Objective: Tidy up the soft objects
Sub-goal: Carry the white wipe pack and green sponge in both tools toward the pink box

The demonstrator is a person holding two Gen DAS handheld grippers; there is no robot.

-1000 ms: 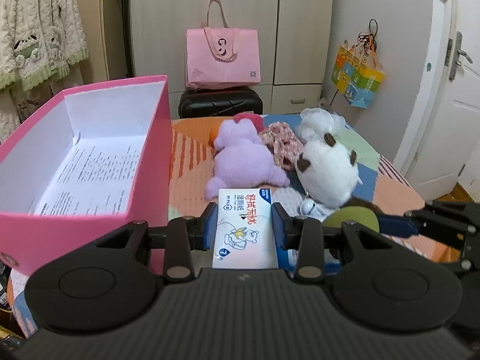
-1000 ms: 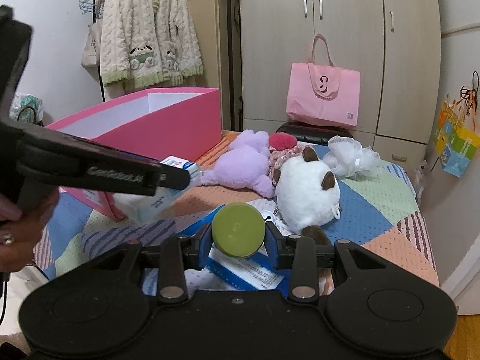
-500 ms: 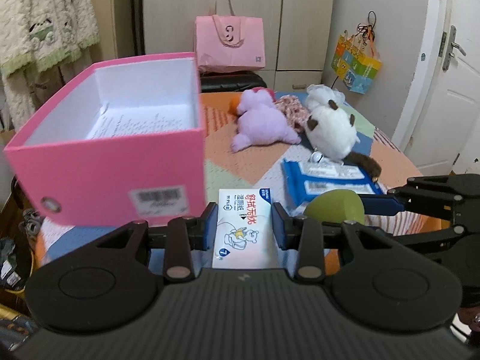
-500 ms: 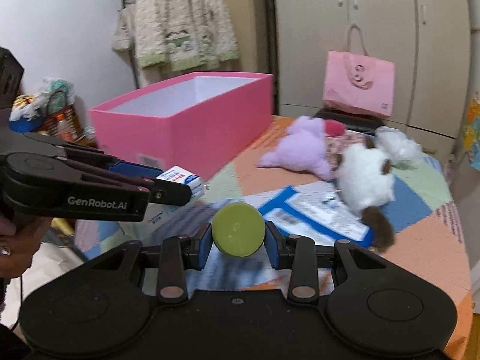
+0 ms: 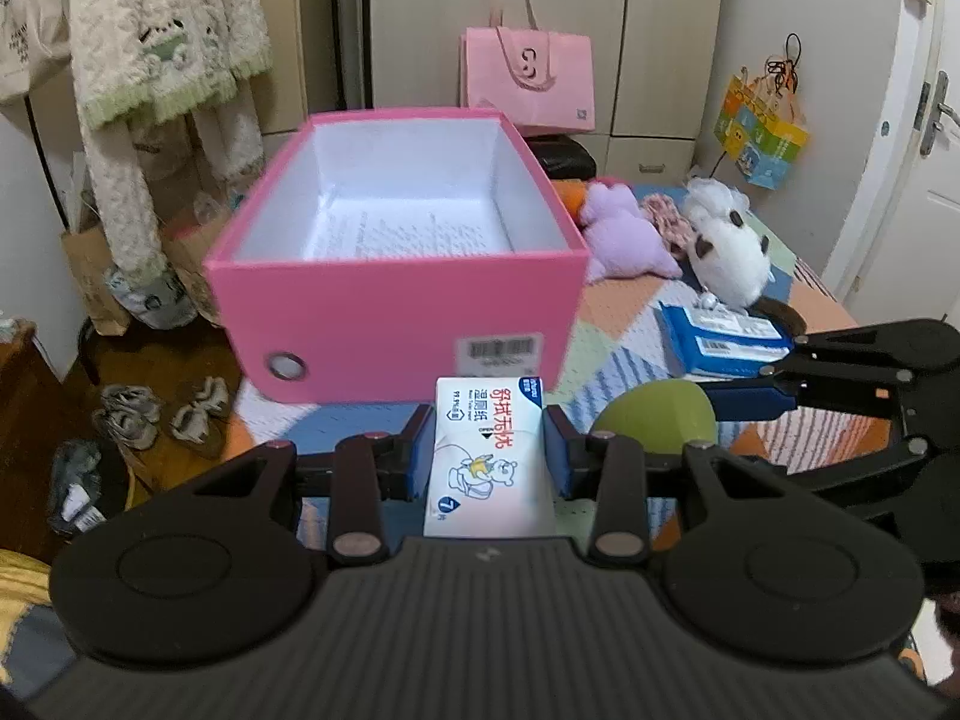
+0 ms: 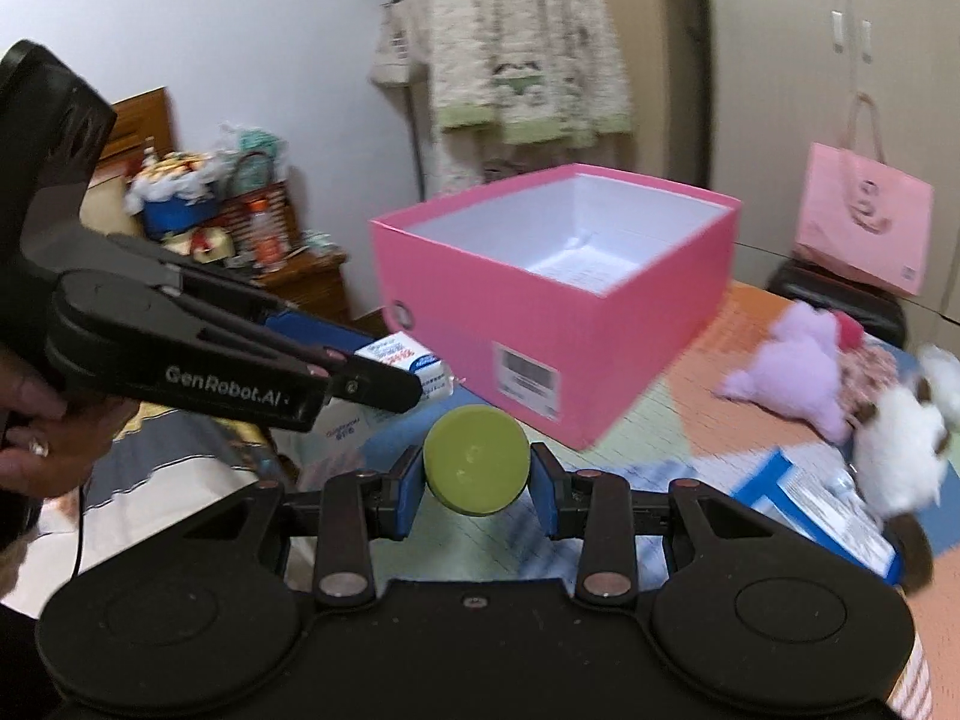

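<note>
1. Compared with a second ago, both views have turned toward the pink box (image 5: 396, 306); it now stands straight ahead and the plush toys (image 5: 624, 234) lie off to the right.
2. The left gripper (image 5: 487, 459) is clamped on the white tissue pack (image 5: 489, 456), which sits between its blue pads just before the box's near wall.
3. The right gripper (image 6: 477, 483) squeezes the green ball (image 6: 477, 461), round and matte, beside the pack.

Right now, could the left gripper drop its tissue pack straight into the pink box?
Probably yes. The left gripper holds the tissue pack just short of the pink box, whose top is open, with nothing between them.
</note>
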